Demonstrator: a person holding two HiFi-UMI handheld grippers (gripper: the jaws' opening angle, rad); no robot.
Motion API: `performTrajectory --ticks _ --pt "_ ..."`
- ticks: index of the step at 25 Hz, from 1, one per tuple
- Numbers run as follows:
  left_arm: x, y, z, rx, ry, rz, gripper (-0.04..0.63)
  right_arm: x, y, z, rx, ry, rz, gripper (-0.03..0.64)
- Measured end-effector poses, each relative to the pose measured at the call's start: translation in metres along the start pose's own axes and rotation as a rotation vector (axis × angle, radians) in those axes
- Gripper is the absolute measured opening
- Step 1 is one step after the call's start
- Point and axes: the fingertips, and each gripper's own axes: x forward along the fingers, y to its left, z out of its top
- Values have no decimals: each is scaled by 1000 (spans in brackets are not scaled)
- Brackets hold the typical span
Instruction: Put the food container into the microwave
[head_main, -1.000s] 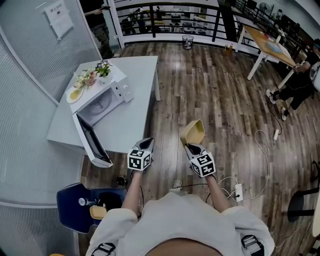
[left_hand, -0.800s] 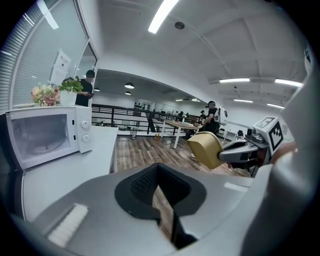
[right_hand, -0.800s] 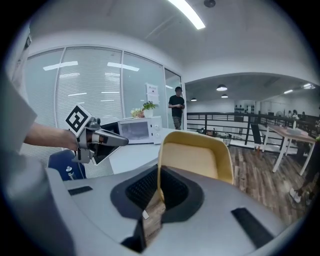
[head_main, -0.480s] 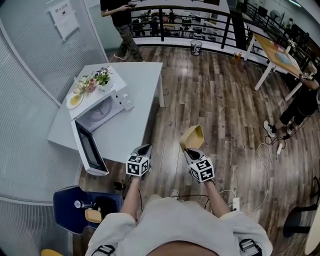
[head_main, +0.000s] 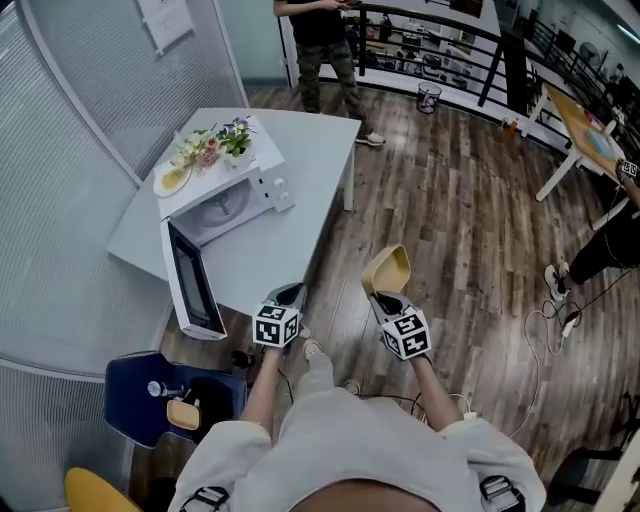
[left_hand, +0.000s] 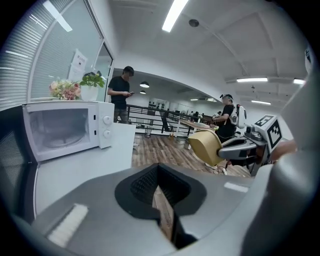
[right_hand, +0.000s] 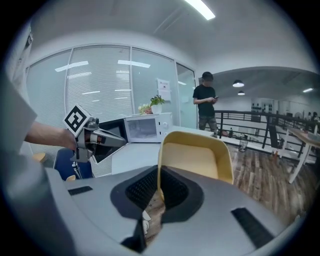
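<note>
"Progress on the task?"

"Right tongs (head_main: 379, 293) clamp the yellow plastic food container (head_main: 386, 268) in mid-air, well apart from the white microwave (head_main: 228, 206) on the pale surface (head_main: 310, 170). Its door stands open. Left tongs (head_main: 290, 293) are together, empty. Insertion remains."

We can read no text anywhere; the paper notice (head_main: 167, 18) on the glass wall (head_main: 70, 150) carries print too small to make out.
</note>
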Motion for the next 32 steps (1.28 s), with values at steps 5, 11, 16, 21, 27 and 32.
performTrajectory --ticks 5,11,16,21,27,32 --pt "-7 49 4 -41 -19 71 11 49 16 23 -52 9 79 26" --pt "-15 119 15 -92 -60 158 11 118 40 59 -117 10 176 26" --pt "-22 165 17 -137 -82 220 11 170 66 84 -179 23 270 26" --pt "-28 201 17 -179 -91 258 11 213 98 104 -235 38 356 26" --pt "-31 229 17 -214 -104 264 11 252 135 112 -294 85 434 26" --pt "-29 249 22 -218 -112 247 11 281 156 122 -342 98 467 26"
